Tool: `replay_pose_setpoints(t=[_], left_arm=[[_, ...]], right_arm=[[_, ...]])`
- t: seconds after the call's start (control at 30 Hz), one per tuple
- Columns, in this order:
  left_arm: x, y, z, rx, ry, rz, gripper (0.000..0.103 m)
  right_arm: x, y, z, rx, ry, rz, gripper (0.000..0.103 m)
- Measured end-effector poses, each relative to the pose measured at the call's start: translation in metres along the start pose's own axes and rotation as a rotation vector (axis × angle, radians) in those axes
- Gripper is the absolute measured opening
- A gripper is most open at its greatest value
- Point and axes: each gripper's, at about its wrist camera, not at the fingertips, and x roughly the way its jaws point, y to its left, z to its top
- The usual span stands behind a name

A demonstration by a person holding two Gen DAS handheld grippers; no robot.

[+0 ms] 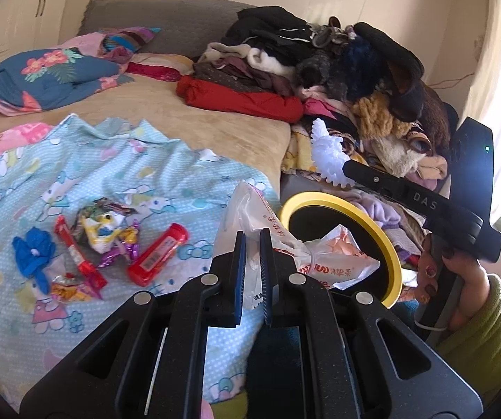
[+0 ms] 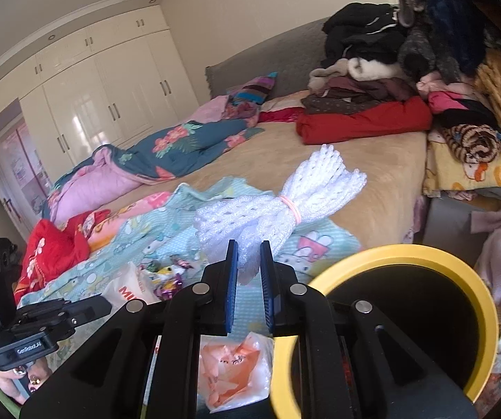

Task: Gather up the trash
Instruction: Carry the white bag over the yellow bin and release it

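Note:
In the left wrist view my left gripper [image 1: 252, 241] is shut on a crumpled white and orange plastic bag [image 1: 324, 255], which hangs over the near rim of a black bin with a yellow rim [image 1: 372, 223]. My right gripper [image 2: 248, 248] is shut on a white foam net bundle [image 2: 285, 202] tied with a pink rubber band, held just left of the bin [image 2: 407, 255]. The left wrist view shows that net [image 1: 327, 153] above the bin's far side. Loose trash lies on the light blue sheet [image 1: 166, 181]: a red tube wrapper [image 1: 158, 258], candy wrappers [image 1: 107, 230] and a blue glove [image 1: 34, 255].
A heap of clothes [image 1: 338, 66] fills the bed's far right corner and spills beside the bin. Folded quilts [image 1: 41, 76] lie at the left. White wardrobes [image 2: 93, 104] line the far wall. A hand in a green sleeve [image 1: 477, 321] grips the right tool.

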Motion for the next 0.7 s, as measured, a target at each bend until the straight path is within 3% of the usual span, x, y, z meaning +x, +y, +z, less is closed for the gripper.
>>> replay_pose_setpoints(t=[0.7], left_arm=[[0.044,-0.056,-0.009,0.094,0.069,-0.076,0.004]], right_arm=[[-0.018,-0.066,-0.009,0.081,0.032,-0.096,0.013]])
